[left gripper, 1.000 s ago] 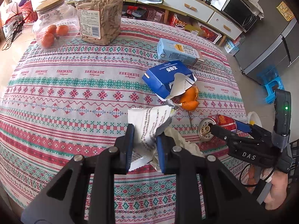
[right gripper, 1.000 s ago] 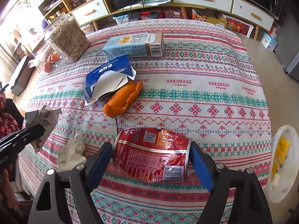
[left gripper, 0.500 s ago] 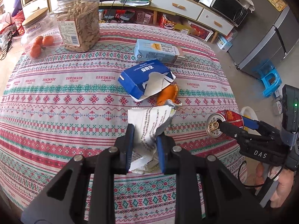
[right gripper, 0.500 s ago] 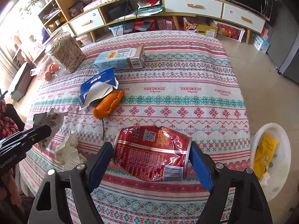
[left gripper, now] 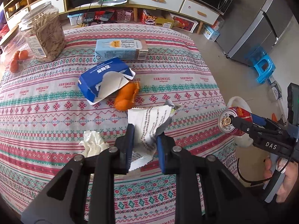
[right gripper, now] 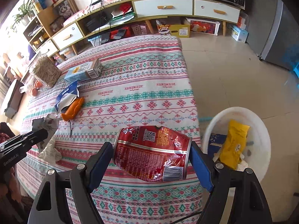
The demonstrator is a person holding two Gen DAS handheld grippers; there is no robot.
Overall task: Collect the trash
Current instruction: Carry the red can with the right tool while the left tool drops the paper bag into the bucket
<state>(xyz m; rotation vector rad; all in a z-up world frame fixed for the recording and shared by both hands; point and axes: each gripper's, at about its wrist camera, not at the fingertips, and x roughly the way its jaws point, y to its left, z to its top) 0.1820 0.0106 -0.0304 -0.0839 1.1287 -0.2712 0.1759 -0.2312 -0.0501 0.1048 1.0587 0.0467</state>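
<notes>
My left gripper is shut on a crumpled printed wrapper and holds it above the patterned tablecloth. My right gripper is shut on a dented red can, lifted over the table's right edge; the same red can shows at the right of the left wrist view. A white bin on the floor beside the table holds a yellow packet. A crumpled tissue, orange peel, a torn blue box and a light-blue carton lie on the cloth.
Two clear jars stand at the table's far left, one with oranges inside. A long low cabinet runs along the back wall. A grey fridge and a blue stool stand on the tiled floor at the right.
Both grippers have moved right toward the table's edge with their loads. The white bin has come further into the right wrist view. The tissue now lies left of the left gripper.
</notes>
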